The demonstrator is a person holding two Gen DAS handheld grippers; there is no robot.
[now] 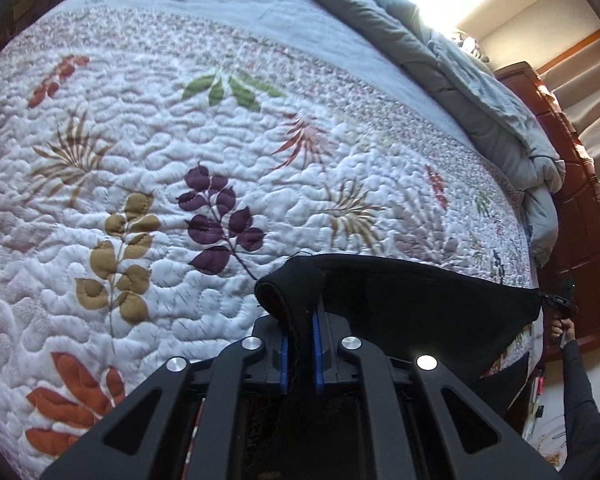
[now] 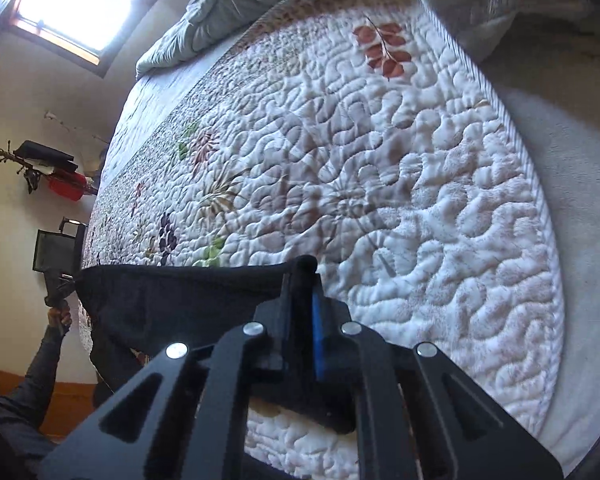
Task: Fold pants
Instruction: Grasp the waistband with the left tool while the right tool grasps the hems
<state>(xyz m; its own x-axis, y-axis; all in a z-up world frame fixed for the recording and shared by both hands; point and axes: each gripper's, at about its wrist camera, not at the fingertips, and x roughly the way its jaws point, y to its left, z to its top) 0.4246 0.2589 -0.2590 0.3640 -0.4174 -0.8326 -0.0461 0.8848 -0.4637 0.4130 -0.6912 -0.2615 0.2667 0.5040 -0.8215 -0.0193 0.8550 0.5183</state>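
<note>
The quilted bed (image 1: 220, 152) lies below the black pants (image 1: 420, 300), which hang stretched in the air between both tools. The left gripper (image 1: 300, 320) and right gripper (image 2: 304, 300) are each clamped on one corner of the cloth's top edge. With so little fabric between the pads, an uneven pull could slip a corner free and the pants would drop in a crumpled heap.

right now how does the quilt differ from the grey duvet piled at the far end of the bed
The quilt lies spread flat; the grey duvet is bunched in a rumpled heap. The quilt is white with stitched leaves in purple, tan, orange and green; the duvet is plain grey with no pattern. The quilt shows puffy stitched ridges; the duvet shows loose folds. Both lie on the bed, and the duvet rests on the quilt's far edge.
</note>
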